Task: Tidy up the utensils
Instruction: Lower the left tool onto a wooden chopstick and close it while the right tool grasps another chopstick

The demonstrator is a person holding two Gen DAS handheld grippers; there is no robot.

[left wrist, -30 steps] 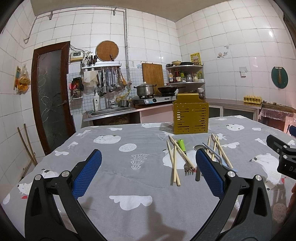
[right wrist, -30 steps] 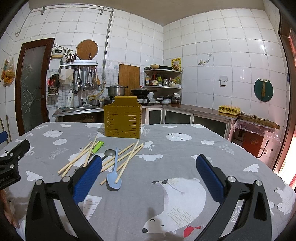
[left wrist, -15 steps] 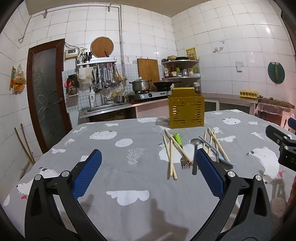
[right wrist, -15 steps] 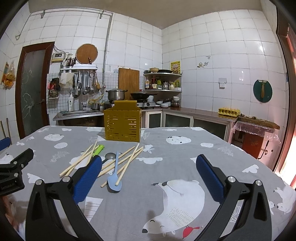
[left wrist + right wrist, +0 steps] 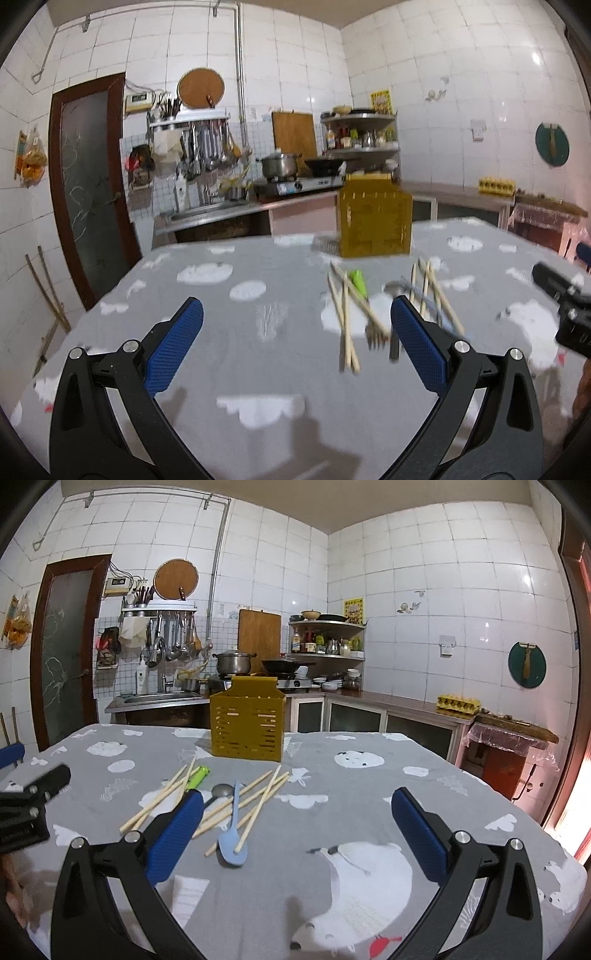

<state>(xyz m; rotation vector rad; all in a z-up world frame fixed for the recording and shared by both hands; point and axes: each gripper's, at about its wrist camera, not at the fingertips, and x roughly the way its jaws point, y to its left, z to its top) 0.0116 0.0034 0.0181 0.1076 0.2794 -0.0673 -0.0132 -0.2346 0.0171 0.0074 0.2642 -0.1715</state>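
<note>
While both hand-held grippers gape, chopsticks [image 5: 258, 805] lie mid-table [image 5: 369, 760].

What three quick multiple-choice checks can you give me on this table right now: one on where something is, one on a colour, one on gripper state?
1. Where does the yellow utensil holder stand relative to the loose utensils?
A. Behind them, farther from the grippers
B. In front of them, nearest the grippers
C. On its side among them

2. What colour is the plastic spoon lying across the chopsticks?
A. Red
B. Light blue
C. Black

3. What state is the right gripper in?
A. Shut on a chopstick
B. Shut on nothing
C. Open, holding nothing

Answers:
1. A, the holder stands upright on the tablecloth beyond the scattered pile.
2. B, its bowl and handle are pale blue in the right wrist view.
3. C, its blue pads stand wide apart with only cloth between them; the left gripper is likewise open.
</note>
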